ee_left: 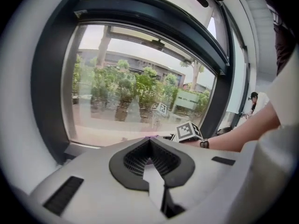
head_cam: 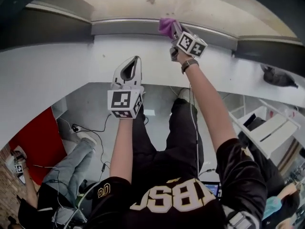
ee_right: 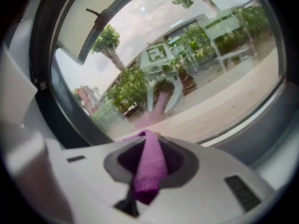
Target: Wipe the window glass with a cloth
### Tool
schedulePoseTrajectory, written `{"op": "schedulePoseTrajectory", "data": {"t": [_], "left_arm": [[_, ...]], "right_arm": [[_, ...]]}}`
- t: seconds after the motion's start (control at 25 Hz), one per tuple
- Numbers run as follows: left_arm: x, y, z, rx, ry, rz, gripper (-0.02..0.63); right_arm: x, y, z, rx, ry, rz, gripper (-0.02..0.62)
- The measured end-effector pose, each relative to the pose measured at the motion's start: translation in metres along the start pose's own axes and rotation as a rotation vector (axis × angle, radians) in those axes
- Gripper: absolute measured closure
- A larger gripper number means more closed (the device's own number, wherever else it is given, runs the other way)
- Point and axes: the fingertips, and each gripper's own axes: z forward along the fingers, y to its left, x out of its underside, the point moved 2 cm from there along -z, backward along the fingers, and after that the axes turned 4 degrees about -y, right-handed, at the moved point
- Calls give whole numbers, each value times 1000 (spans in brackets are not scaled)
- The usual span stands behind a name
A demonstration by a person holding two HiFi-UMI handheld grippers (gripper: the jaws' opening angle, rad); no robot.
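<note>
The window glass (head_cam: pixel 133 3) fills the top of the head view, above a grey frame rail (head_cam: pixel 128 26). A purple cloth (head_cam: pixel 166 26) is pinched in my right gripper (head_cam: pixel 172 29) and held at the glass's lower edge. In the right gripper view the cloth (ee_right: pixel 149 164) hangs down between the jaws, with the glass (ee_right: pixel 196 55) close ahead showing a faint reflection. My left gripper (head_cam: pixel 138 59) is lower and to the left, in front of the white wall under the window. It is shut with nothing in it. In the left gripper view the left gripper (ee_left: pixel 149 140) faces the glass (ee_left: pixel 135 87).
A dark window frame (ee_left: pixel 53 92) surrounds the pane. A dark object (head_cam: pixel 279 77) lies on the white ledge at right. Below, a seated person in jeans (head_cam: pixel 71 163), a red panel (head_cam: pixel 40 137), cables on the floor and a white shelf unit (head_cam: pixel 267 130).
</note>
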Motion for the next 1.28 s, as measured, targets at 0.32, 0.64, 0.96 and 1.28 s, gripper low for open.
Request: {"op": "schedulePoseTrajectory", "data": {"t": [0.32,0.64,0.96,1.28], "left_arm": [[16,-193,95,236,9,65,588],[11,-242,117,257,16,73,588],[-53,-198,68,188,10,36,588],[-145,-168,-11,208,-36,73,588]], "right_arm": [[-98,-223,-130,210,-171,80,518],[-113,-264,-161,263,-208,179,526],[-134,-138,-188,165,-173,30,526],[-192,58,-263,19,-257,-281,526]]}}
